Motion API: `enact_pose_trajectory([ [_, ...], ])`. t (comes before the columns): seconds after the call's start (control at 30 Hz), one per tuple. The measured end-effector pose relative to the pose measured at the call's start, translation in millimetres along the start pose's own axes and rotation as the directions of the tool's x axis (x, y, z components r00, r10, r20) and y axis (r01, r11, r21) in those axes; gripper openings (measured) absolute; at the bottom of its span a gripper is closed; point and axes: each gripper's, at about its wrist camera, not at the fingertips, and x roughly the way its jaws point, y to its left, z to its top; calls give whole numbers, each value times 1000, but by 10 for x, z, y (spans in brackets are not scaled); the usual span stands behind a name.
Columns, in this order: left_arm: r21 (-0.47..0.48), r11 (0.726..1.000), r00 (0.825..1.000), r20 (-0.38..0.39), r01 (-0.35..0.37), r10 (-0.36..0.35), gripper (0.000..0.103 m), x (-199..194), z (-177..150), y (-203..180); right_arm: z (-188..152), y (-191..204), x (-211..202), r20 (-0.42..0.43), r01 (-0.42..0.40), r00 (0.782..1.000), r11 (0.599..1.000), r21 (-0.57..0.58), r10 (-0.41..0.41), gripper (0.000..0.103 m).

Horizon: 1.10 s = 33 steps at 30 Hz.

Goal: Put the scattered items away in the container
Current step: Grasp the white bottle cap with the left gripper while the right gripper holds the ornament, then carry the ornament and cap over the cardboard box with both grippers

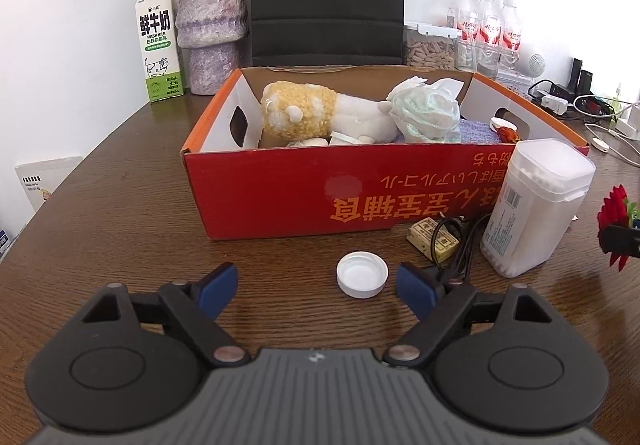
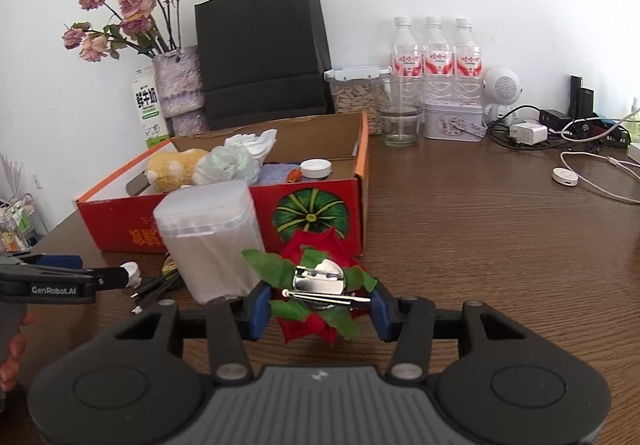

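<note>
meanwhile, right gripper (image 2: 318, 309) clamped a red flower brooch (image 2: 320, 285) just before the red box (image 2: 224, 213); next, a lift over its rim was called for. left gripper (image 1: 316, 285), spread wide and empty, framed a white cap (image 1: 362, 273) on the table (image 1: 120, 213).

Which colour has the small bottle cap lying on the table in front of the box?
White cap; the left wrist view shows it best.

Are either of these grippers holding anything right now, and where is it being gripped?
The right gripper holds a red flower clip, pinched at its sides. The left gripper is open and holds nothing.
</note>
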Motion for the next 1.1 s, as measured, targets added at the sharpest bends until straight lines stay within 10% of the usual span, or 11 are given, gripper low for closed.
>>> enact_pose_trajectory([
  [0.57,-5,1000,1000,-11,14,-15,60,110,10,-48,-70,69,108,-21,24,999,998,-58,-25,48],
  [0.7,8,999,999,1,42,-42,29,77,1,-78,-70,70,101,-16,22,1000,998,-58,-23,48],
  [1.1,-46,997,997,46,62,-60,29,-122,-63,-23,-69,86,88,-5,35,999,997,-71,-35,48],
])
